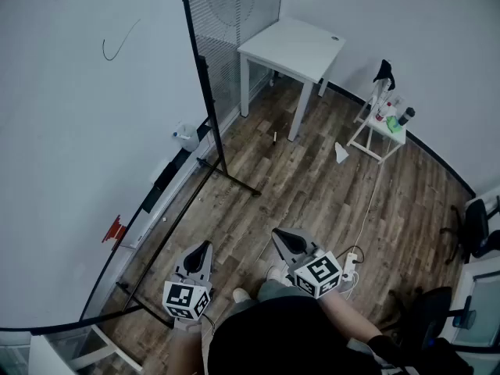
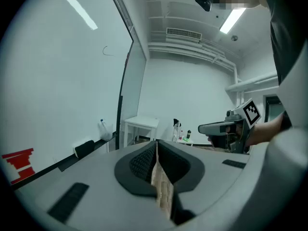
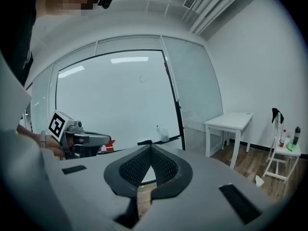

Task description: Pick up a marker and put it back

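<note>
both grippers hang low over the wood-plank floor (image 1: 312, 186), in front of the person's body. the left gripper (image 1: 201, 250) has its jaws pressed together with nothing between them, and the right gripper (image 1: 283, 239) is likewise closed at the tips and empty.

a large whiteboard (image 1: 70, 131) fills the left side and bears one thin curved stroke (image 1: 117, 45) high up. along its lower ledge (image 1: 148, 209) lie a black eraser (image 1: 164, 175) and a red piece (image 1: 116, 230). the marker (image 2: 102, 125), blue-capped, stands upright in a clear holder (image 1: 186, 137) on that ledge, well apart from both grippers.

past the board's black stand (image 1: 205, 108) a white desk (image 1: 293, 49) sits by a frosted glass wall (image 1: 230, 10). a small white rack (image 1: 383, 131) with bottles stands against the far wall, and a black office chair (image 1: 473, 226) is at the right edge. a white power strip (image 1: 349, 267) lies on the floor near the right gripper.
</note>
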Motion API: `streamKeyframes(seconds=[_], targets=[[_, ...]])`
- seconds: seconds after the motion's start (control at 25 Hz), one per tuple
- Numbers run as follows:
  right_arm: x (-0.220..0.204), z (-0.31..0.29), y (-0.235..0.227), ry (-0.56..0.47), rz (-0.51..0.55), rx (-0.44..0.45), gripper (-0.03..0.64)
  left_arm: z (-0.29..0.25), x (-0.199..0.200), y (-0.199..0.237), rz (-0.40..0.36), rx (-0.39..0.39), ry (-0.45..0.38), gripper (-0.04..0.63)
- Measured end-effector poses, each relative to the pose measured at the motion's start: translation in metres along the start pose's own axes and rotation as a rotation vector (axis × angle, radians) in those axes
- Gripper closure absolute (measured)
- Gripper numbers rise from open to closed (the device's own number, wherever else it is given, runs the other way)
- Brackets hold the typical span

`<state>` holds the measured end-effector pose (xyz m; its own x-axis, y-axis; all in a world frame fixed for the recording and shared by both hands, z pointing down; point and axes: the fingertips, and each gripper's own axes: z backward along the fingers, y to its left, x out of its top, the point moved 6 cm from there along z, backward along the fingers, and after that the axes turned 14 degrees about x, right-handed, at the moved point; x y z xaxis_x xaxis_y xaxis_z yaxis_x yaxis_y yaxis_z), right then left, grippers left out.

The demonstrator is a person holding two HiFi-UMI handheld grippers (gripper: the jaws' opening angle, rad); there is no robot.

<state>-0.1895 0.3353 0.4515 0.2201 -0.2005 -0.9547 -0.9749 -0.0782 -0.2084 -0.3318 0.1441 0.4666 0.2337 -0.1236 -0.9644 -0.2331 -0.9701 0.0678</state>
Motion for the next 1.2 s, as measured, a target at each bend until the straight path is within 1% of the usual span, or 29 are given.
streamKeyframes(seconds=[0.28,0.4,0.64,0.68,0.76,0.8,1.0,1.2], targets=[[0.007,0.017,-0.034,-0.023,-0.004,-0.010,0.589,-0.037,0.014,-0.029,-0.019,-0.015,-0.009,0.565],[0.008,0.027,-0.056,-0.053,-0.016,-0.009,0.588,-0.059,0.023,-0.043,-0.043,0.008,-0.026,0.565],[0.006,0.050,-0.105,-0.087,-0.045,-0.010,0.588,-0.102,0.039,-0.067,-0.052,0.050,-0.029,0.561],[0.006,0.053,-0.113,-0.089,-0.050,-0.011,0.588,-0.109,0.041,-0.071,-0.057,0.055,-0.027,0.551],[0.005,0.055,-0.128,-0.087,-0.054,-0.009,0.588,-0.125,0.042,-0.076,-0.060,0.059,-0.016,0.488],[0.005,0.054,-0.134,-0.086,-0.057,-0.009,0.588,-0.133,0.042,-0.077,-0.059,0.061,-0.010,0.474],[0.010,0.041,-0.172,-0.084,-0.080,-0.022,0.588,-0.175,0.050,-0.070,-0.047,0.081,-0.001,0.474],[0.019,0.000,-0.213,-0.056,-0.085,-0.019,0.588,-0.225,0.053,-0.041,-0.018,0.084,0.017,0.474]])
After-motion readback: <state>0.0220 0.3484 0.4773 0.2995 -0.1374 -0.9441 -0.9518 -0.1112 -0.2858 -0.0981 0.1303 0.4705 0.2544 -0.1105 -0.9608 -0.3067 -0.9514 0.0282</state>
